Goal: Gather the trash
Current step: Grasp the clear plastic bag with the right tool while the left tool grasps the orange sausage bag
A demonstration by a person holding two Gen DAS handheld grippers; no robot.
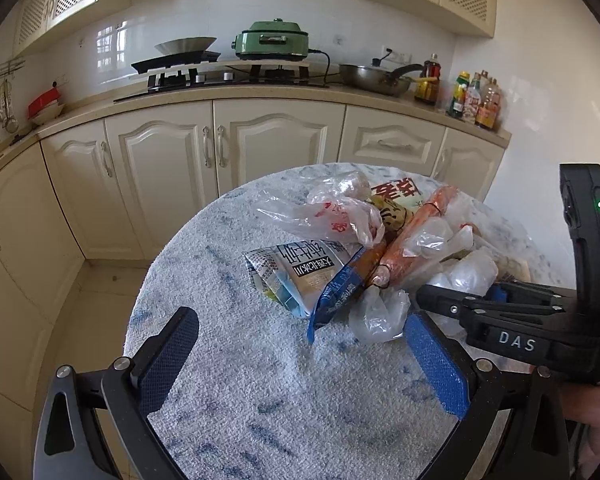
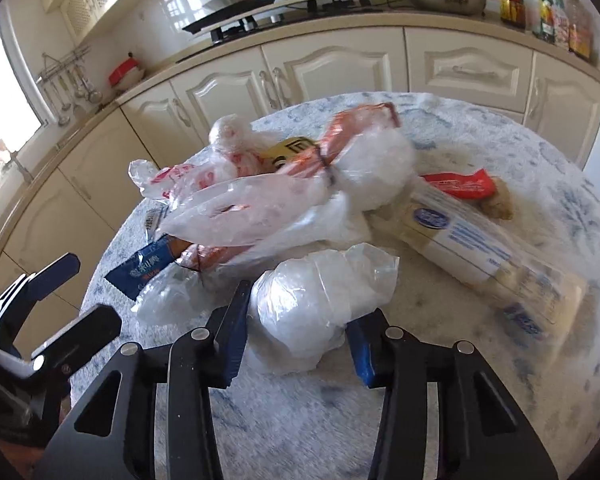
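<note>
Trash pile [image 1: 364, 248] sits near the far edge of the round table [image 1: 260, 392], on its mottled blue-white cloth: plastic bags, printed wrappers, orange sausage casings. Right gripper [image 2: 300, 340] is clamped on a crumpled clear bag [image 2: 320, 296] at the near side of the pile; both blue pads press its sides, the bag bulging up between them, its base on the cloth. Left gripper [image 1: 308, 360] hangs spread wide over bare cloth, nothing between its fingers; a blue packet [image 1: 332, 296] and a small clear bag [image 1: 380, 316] lie just beyond its tips. Long noodle packet [image 2: 480, 248] lies toward the table's right edge.
</note>
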